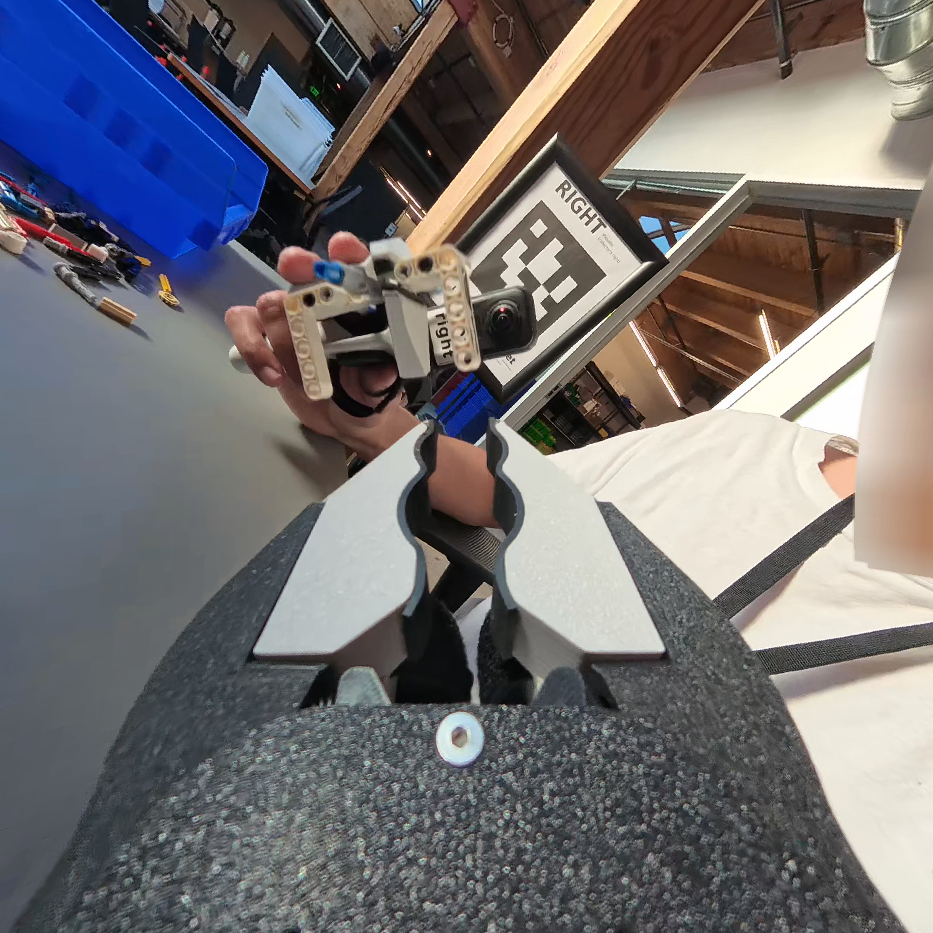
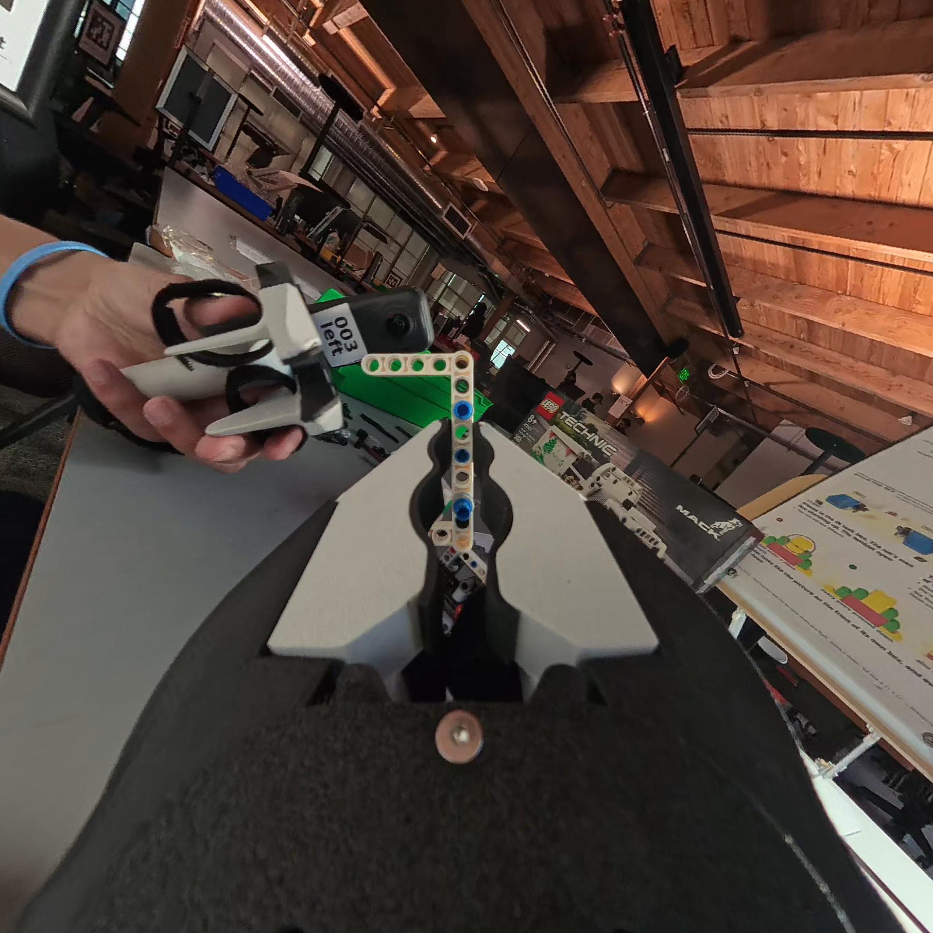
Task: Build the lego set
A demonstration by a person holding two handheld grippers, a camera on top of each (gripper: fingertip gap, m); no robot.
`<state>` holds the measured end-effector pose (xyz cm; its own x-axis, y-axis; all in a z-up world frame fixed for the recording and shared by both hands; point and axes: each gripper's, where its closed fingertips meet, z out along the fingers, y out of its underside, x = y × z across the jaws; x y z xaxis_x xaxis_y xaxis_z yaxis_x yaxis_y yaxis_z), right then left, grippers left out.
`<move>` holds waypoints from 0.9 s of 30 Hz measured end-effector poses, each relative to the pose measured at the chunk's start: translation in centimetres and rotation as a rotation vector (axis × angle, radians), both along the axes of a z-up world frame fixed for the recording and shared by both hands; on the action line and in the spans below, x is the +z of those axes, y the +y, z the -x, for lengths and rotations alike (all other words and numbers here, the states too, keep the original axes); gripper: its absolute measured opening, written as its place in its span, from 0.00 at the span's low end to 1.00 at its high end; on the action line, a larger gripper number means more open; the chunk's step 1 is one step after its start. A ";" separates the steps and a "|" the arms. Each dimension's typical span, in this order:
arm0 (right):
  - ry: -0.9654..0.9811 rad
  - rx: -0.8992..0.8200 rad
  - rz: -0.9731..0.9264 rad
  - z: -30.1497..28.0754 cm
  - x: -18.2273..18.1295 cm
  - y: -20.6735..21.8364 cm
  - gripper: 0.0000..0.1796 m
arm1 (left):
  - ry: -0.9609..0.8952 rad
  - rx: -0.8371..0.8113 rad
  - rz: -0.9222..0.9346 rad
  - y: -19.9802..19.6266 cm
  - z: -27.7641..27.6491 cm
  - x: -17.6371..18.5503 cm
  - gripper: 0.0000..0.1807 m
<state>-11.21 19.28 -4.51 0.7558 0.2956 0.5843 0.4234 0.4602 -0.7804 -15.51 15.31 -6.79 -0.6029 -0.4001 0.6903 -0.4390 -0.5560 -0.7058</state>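
In the left wrist view, the left gripper [image 1: 458,444] points up and away from the grey table [image 1: 126,454]. Its two grey fingers stand a little apart, and nothing sits in the gap between them. Farther off, a hand [image 1: 282,328] holds the right gripper [image 1: 399,298] up in the air. That gripper has hold of a small lego build [image 1: 383,303] made of white bars with holes, grey bits and a blue peg. Behind it is a framed black and white square pattern [image 1: 550,262]. On the table at the far left stands a big blue bin [image 1: 126,131], and what is inside it cannot be seen from here. Loose lego pieces [image 1: 86,257] lie on the table just in front of the bin. In the right wrist view, the right gripper [image 2: 460,444] has its fingers closed on the lego build [image 2: 460,454]. A long white bar with blue pegs sticks up from between the fingers and bends to the left at the top. To the left, the other hand [image 2: 151,363] holds the left gripper [image 2: 323,404] above the table, well apart from the build. Behind it sits a green bin [image 2: 399,389], and its inside is hidden. To the right lie a lego box [image 2: 631,484] and a paper with brick pictures [image 2: 848,580].
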 end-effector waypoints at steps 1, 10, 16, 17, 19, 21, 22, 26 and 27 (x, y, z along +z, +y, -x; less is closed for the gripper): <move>-0.022 0.016 0.002 0.5 -0.2 -0.1 0.03 | -0.003 0.011 0.013 0.4 0.0 0.3 0.11; -0.196 0.015 0.007 2.7 -2.1 -0.2 0.03 | 0.012 0.029 0.035 0.6 -0.1 0.4 0.03; 0.020 -0.092 -0.004 -1.5 0.3 0.1 0.03 | 0.011 -0.044 -0.050 -1.4 0.4 -0.2 0.01; 0.030 -0.128 0.012 -2.0 0.2 0.3 0.03 | 0.005 -0.033 -0.097 -1.5 0.3 -0.2 0.03; 0.044 -0.191 0.091 -2.4 -0.4 0.5 0.03 | 0.016 0.051 -0.270 -0.8 -0.4 -1.0 0.08; 0.040 -0.274 0.201 -2.9 -0.6 0.6 0.03 | 0.024 0.165 -0.514 0.6 -1.3 -2.2 0.13; 0.023 -0.304 0.267 -3.0 -0.8 0.5 0.03 | 0.016 0.214 -0.624 1.2 -1.5 -2.7 0.15; -0.006 -0.516 0.308 -6.2 0.0 -0.8 0.03 | -0.036 0.347 -0.787 2.6 -2.1 -2.6 0.16; -0.025 -0.588 0.319 -7.6 -0.3 -1.0 0.03 | -0.047 0.357 -0.739 2.7 -2.2 -2.0 0.17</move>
